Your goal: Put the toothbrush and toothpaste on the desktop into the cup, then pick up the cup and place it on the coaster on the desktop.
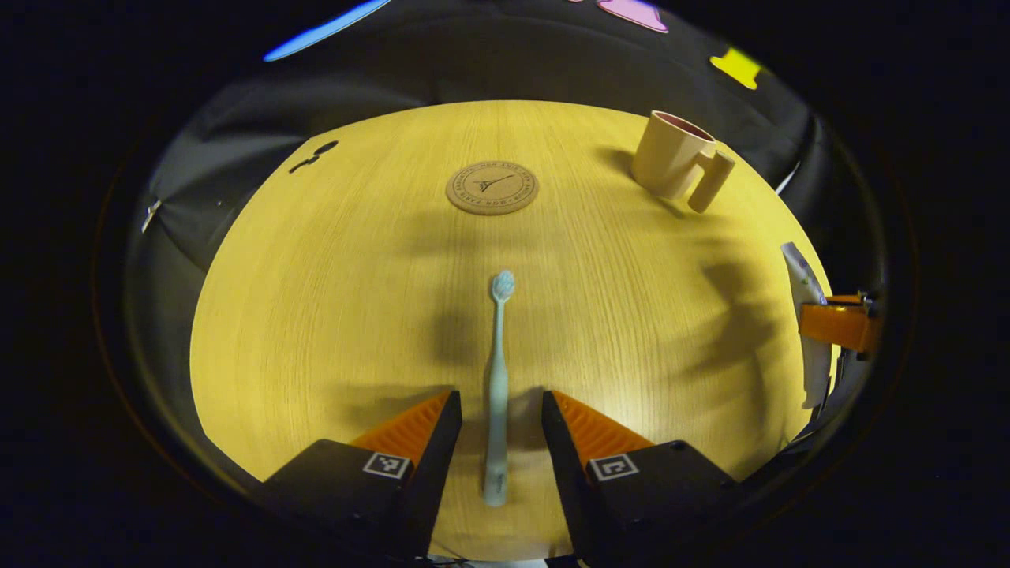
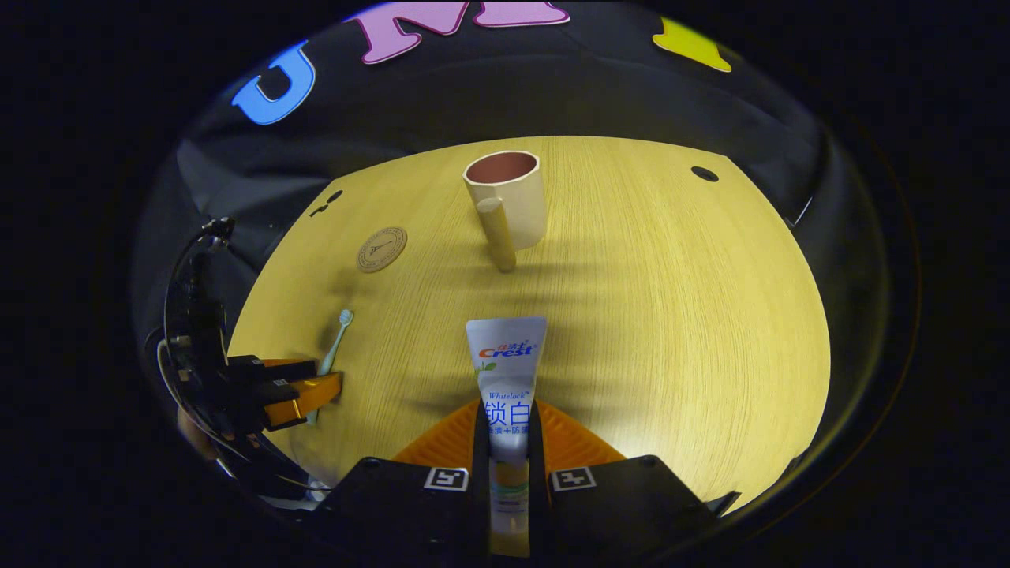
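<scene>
Straddling slim pale-blue plastic toothbrush [image 1: 497, 379], left gripper [image 1: 502, 410] spread, not clamped. Light, stiff, rolls easily: best pinched mid-handle. Right gripper [image 2: 509, 430] clenched on soft white toothpaste tube [image 2: 506, 371].

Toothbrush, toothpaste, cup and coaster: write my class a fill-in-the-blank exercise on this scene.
1. The toothbrush lies on the table between the fingers of the ____ hand-held gripper.
2. The right hand-held gripper is shut on the ____.
3. The cup stands ____.
4. The coaster has ____ on it.

Missing words: left; toothpaste; upright; nothing
</scene>
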The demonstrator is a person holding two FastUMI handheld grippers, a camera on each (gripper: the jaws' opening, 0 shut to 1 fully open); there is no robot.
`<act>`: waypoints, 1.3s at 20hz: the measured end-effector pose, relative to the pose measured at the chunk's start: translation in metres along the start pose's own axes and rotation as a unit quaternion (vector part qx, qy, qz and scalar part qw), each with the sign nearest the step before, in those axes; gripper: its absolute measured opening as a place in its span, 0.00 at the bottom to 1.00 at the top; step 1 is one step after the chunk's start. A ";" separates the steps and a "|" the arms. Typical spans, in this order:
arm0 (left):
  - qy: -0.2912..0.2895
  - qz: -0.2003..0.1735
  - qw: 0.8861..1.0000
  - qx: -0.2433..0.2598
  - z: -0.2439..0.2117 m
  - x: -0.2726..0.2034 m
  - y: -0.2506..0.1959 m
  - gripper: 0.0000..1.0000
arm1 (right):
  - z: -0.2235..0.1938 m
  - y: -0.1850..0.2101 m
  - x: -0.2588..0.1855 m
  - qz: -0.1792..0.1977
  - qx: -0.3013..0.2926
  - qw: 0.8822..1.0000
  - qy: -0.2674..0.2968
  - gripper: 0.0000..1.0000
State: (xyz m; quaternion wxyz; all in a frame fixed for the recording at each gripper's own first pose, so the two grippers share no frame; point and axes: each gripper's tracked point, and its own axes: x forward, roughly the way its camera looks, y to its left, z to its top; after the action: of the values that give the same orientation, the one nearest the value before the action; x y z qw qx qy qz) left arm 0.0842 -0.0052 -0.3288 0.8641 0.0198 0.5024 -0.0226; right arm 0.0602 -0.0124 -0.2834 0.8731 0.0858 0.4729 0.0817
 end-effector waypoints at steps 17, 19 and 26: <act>-0.018 0.003 0.999 0.035 0.012 -0.003 -0.012 0.07 | 0.022 -0.002 -0.006 0.015 -0.035 0.999 -0.030 0.23; -0.041 0.007 0.998 0.036 0.020 -0.008 -0.014 0.06 | 0.038 -0.003 -0.007 0.013 -0.042 0.998 -0.048 0.18; -0.097 -0.005 0.995 -0.001 0.042 -0.036 -0.021 0.06 | 0.121 -0.001 -0.032 0.013 -0.045 0.989 -0.140 0.27</act>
State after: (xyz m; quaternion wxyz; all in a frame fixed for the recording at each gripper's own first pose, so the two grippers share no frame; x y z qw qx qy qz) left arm 0.1015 -0.0274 -0.2773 0.9088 0.0138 0.4160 -0.0282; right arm 0.1443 -0.0299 -0.1925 0.9325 0.0632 0.3409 0.1013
